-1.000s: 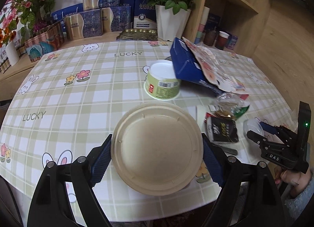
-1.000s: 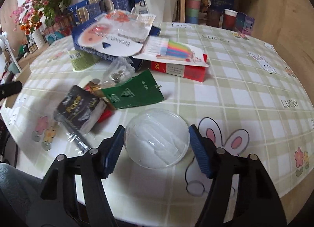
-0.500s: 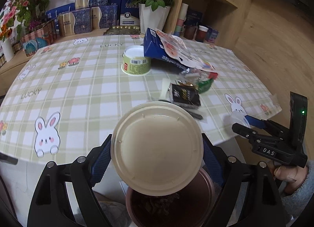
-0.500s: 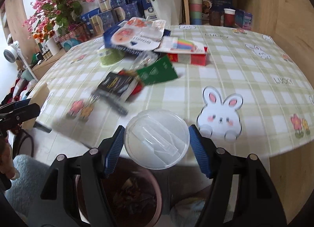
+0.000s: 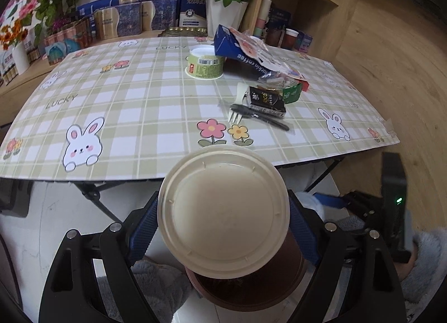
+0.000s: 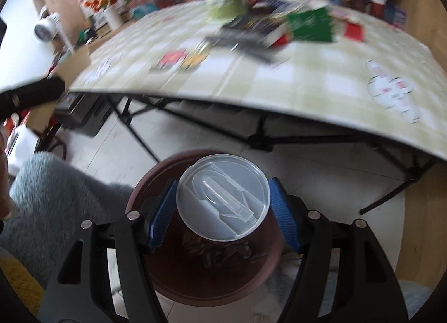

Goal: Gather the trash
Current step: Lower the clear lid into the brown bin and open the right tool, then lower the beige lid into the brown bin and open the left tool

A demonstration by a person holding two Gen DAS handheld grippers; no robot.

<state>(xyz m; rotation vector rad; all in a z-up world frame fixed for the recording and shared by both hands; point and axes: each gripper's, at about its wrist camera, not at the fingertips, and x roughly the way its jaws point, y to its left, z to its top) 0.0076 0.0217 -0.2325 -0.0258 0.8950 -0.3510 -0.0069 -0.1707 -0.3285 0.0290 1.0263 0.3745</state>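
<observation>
Right wrist view: motion blur smears tabletop trash [image 6: 279, 26]; bin [image 6: 206, 228] half hidden.

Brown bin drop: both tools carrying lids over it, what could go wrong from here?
1. The beige round lid in the left tool looks about as wide as the round brown bin mouth and hangs partly past its rim, so it could catch the rim or fall outside.
2. The clear plastic lid in the right tool sits over the same opening; releasing both together could make them collide.
3. The person's grey fleecy sleeve lies close beside the bin and could nudge it.
</observation>
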